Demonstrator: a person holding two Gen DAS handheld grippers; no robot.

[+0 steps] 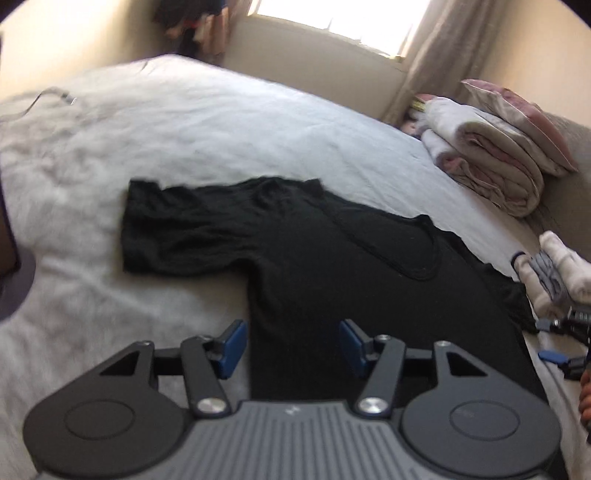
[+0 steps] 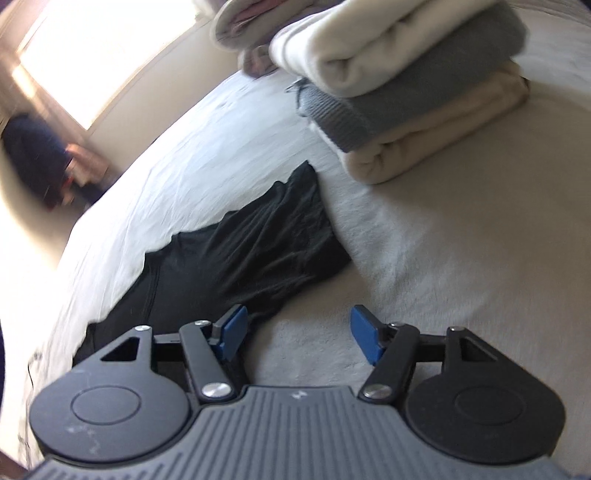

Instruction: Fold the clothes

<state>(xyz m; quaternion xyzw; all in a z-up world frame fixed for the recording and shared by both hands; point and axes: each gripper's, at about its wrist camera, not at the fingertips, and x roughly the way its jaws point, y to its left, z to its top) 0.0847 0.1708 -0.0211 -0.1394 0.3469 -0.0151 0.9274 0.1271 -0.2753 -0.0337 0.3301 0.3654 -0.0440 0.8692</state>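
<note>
Left wrist view shows the black shirt (image 1: 332, 258) spread flat on the white bed (image 1: 221, 122), one short sleeve stretched out to the picture's left and the neckline lying toward the right. My left gripper (image 1: 291, 343) hangs over the shirt's lower body with its jaws standing apart and nothing between the blue pads (image 1: 232, 343); one pad sits above the sheet just beside the shirt's edge, the other above the black cloth. I cannot tell whether either pad brushes the fabric.

Right wrist view catches the shirt's other sleeve (image 2: 236, 251), wrinkled, running from the lower left up toward the middle. My right gripper (image 2: 299, 336) is wide apart and empty too, hovering over bare sheet just beside that sleeve, its left pad over the sleeve's edge.

Beyond the shirt, on the side away from me and to the right in the left view, lies a heap of folded bedding (image 1: 491, 155) with a pinkish pillow on top. Nearer the shirt's right edge sits a small folded stack (image 2: 399, 92): cream on top, grey in the middle, beige beneath, resting on the bed near the sleeve's tip but not touching it. The right gripper's blue tips show at the right edge of the left view, just beside the shirt.

Past the bed from the shirt stand a bright window (image 1: 343, 18), a curtain (image 1: 436, 51), and a dark blurred pile of clothes (image 1: 188, 26) in the corner.
</note>
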